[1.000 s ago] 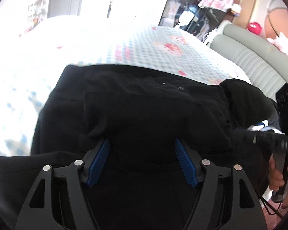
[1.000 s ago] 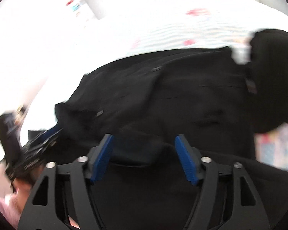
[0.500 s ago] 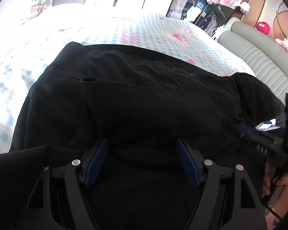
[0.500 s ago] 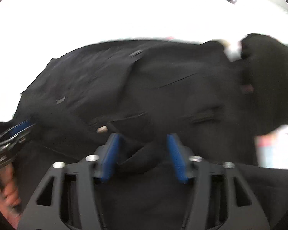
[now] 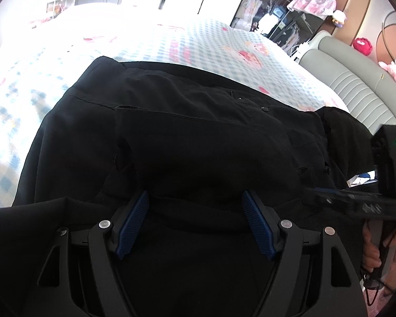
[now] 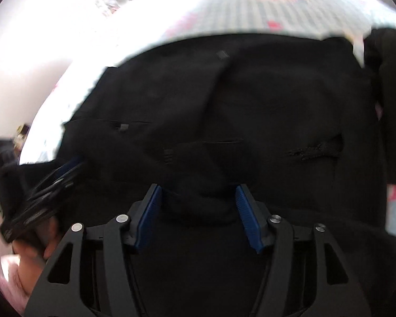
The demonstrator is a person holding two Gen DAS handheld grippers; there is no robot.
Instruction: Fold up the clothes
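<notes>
Checked bedsheet (image 5: 203, 37) under rumpled black garment (image 5: 198, 142)

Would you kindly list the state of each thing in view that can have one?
black garment: spread on the bed, partly folded, rumpled at the near edge.
left gripper: open wide, a fold of the cloth between its pads.
right gripper: jaws just opening again, a bunched fold between them; grip unclear.
checked bedsheet: laid flat under the garment.
</notes>
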